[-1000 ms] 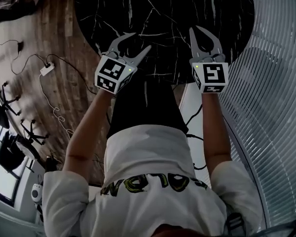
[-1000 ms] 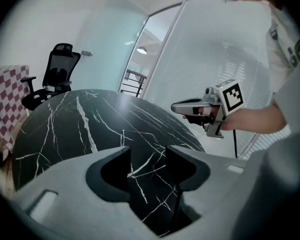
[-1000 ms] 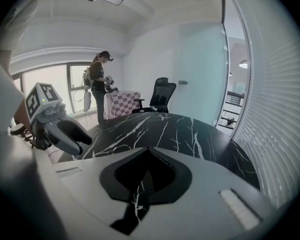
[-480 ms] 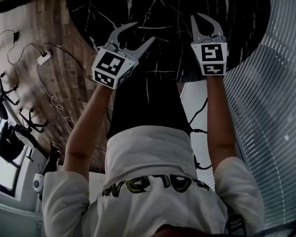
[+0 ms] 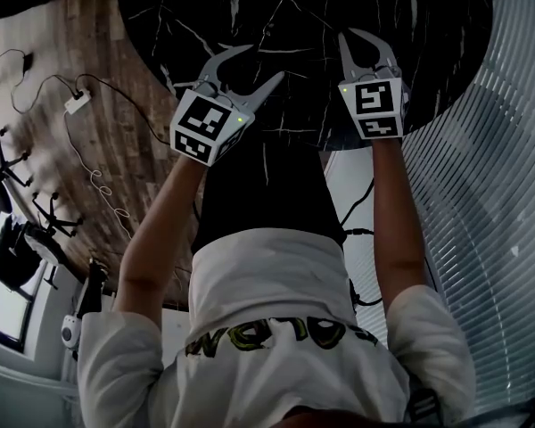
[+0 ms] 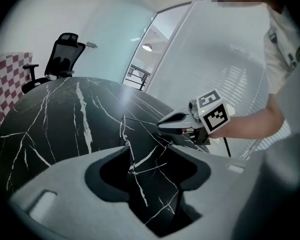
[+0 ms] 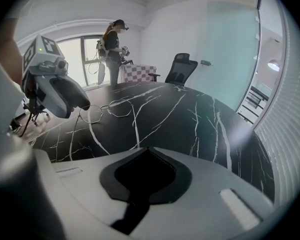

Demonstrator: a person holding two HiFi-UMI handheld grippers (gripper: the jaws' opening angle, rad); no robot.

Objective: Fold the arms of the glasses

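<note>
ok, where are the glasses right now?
In the right gripper view the wire-frame glasses lie on the black marble table, left of centre, close beside the tips of the open left tool.

A round black marble table point(image 5: 294, 25) with white veins stands on a brown wood-plank floor point(image 5: 80, 43), where a white power strip point(image 5: 75, 103) trails cables. Beyond the table are 1 black mesh office chair point(image 7: 182, 69) and a standing person point(image 7: 112, 54).

A round black marble table with white veining point(image 5: 294, 25) stands on a brown wood-plank floor point(image 5: 89, 43). White slatted blinds point(image 5: 508, 194) line the adjacent wall. A black mesh office chair point(image 7: 182, 69) stands at the table's far edge. Daylight enters through a large window point(image 7: 90, 59).
</note>
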